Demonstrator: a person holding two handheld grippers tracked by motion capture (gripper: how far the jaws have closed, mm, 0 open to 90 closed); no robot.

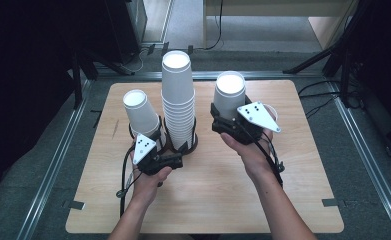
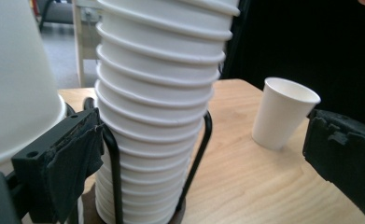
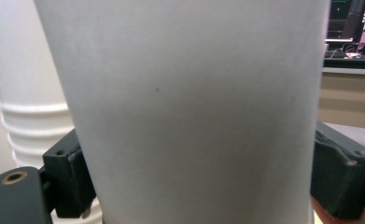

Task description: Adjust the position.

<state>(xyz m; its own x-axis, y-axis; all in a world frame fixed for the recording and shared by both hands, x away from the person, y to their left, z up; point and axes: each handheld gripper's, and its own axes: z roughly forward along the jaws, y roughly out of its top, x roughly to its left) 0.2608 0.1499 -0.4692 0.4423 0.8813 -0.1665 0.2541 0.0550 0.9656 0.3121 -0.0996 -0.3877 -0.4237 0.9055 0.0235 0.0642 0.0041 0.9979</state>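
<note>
Right gripper (image 1: 229,120) fingers clamp an upturned paper cup (image 1: 229,94); left gripper (image 1: 153,145) fingers spread, over a light wooden table (image 1: 208,200) on grey floor (image 1: 33,165).

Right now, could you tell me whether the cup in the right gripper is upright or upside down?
Upside down: the paper cup in the right gripper shows its flat closed base on top.

High view: desk (image 1: 208,200) evenly lit from above, surroundings fall to near black, cup (image 1: 229,82) bottoms blown out white. Left gripper view: near cup (image 2: 17,84) soft and overexposed. Right gripper view: held cup (image 3: 185,112) too close, blurred, grey.
</note>
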